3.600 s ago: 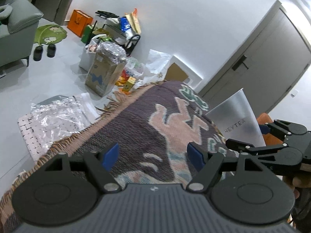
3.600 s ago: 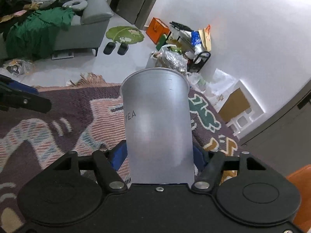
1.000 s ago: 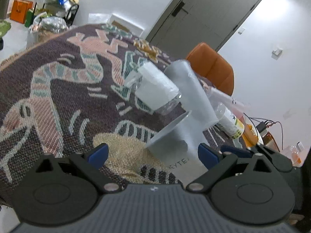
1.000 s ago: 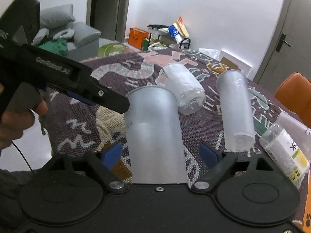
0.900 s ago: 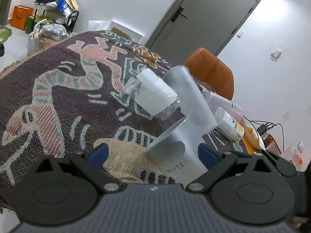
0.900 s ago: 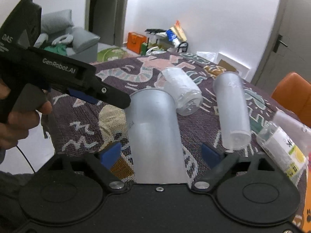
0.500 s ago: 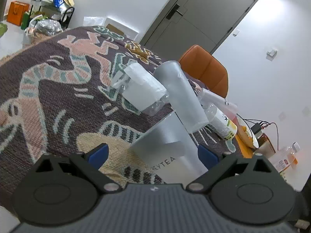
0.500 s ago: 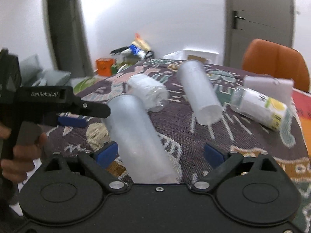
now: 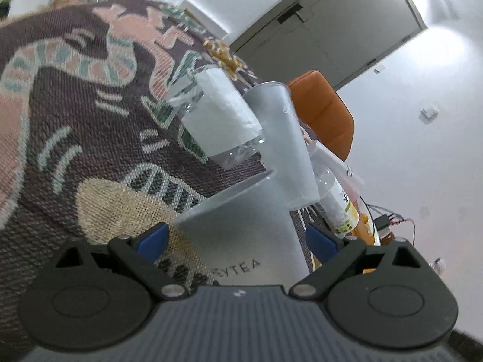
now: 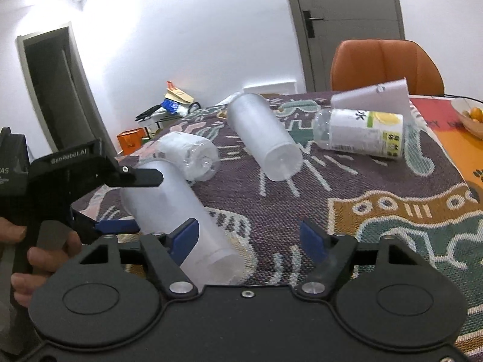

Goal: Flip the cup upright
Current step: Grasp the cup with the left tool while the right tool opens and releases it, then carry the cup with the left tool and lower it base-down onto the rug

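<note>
Both tongs spread: left tongs (image 9: 237, 242) straddle frosted cup (image 9: 250, 235), not yet pinching; right tongs (image 10: 249, 239) sit beside it w/ nothing held. Cup leans tilted on patterned desk (image 10: 377, 211), apparently mid-handover for righting.

The cup (image 9: 244, 235) between my left gripper's (image 9: 237, 239) fingers carries the letters "EYTEA", the first letter cut off. In my right wrist view, "GenRobot.AI" is printed in white on the left gripper (image 10: 114, 202). The bottle's (image 10: 362, 134) label print is too small to read.
</note>
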